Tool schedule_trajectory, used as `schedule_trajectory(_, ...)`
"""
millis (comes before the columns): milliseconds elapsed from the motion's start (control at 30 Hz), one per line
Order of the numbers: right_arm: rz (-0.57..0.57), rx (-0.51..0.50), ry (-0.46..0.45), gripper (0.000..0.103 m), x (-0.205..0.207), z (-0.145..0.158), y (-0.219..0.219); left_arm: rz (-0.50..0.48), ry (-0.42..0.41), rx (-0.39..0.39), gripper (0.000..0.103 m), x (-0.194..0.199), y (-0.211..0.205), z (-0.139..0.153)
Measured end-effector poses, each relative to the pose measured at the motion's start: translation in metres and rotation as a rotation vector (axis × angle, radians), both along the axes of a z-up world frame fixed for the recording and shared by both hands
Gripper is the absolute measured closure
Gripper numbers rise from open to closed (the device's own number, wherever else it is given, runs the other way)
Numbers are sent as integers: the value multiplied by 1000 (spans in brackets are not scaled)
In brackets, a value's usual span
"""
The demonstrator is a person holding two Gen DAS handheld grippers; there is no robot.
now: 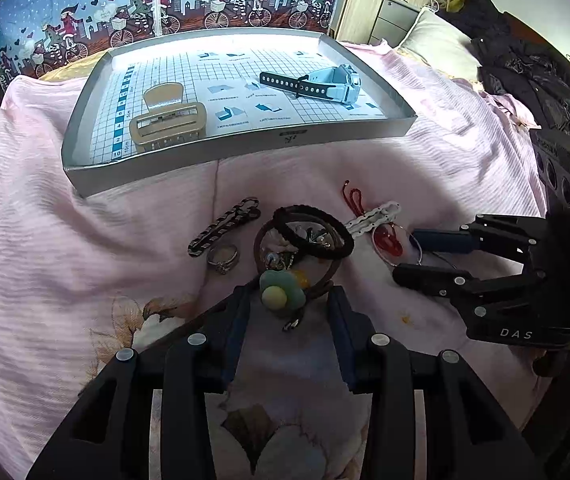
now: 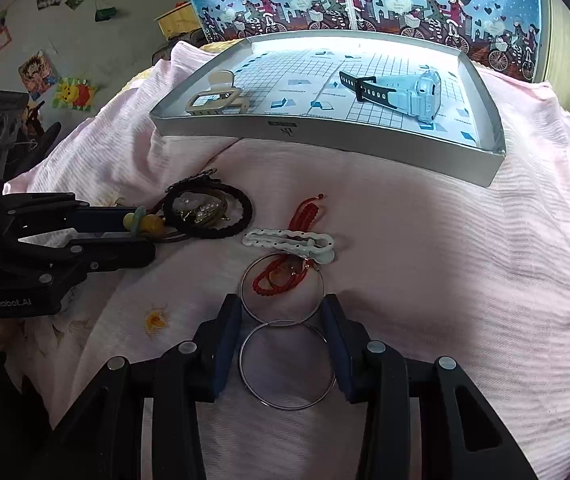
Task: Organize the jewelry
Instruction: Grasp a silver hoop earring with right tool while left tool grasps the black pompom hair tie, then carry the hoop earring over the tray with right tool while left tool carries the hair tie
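Your left gripper sits low centre of its view, jaws spread wide around the green flower hair tie, nothing clamped yet. Your right gripper is also wide open at the bottom of its view, straddling the silver hoop earrings without pinching them. So you're at the pick-up step, I'd say. The tray in the upper half already holds the beige claw clip and blue watch. Next up is probably closing gently; those thin hoops look slippery.
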State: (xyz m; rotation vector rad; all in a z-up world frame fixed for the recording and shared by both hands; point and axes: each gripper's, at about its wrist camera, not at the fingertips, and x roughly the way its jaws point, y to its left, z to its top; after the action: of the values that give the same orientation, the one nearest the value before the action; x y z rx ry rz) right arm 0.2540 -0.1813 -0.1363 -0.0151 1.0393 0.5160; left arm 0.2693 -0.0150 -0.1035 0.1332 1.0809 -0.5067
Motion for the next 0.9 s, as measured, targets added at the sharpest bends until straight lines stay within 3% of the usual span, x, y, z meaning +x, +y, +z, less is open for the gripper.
schedule_trajectory(267,-6,6,2,64,-1,0,-1,-12,-35,32,68,0,-5,-1)
schedule_trajectory(467,-8,6,8,62,-1,-1,-1,-19,-81,101,64,-2,-10,-4)
schedule_trajectory(767,-18,18,13,63,0,-2,-2,-46,-105,79,64,5,-11,-8)
schedule_trajectory(900,-8,32,34,64,0,1,-2,-57,-109,78,77,3,-10,-5)
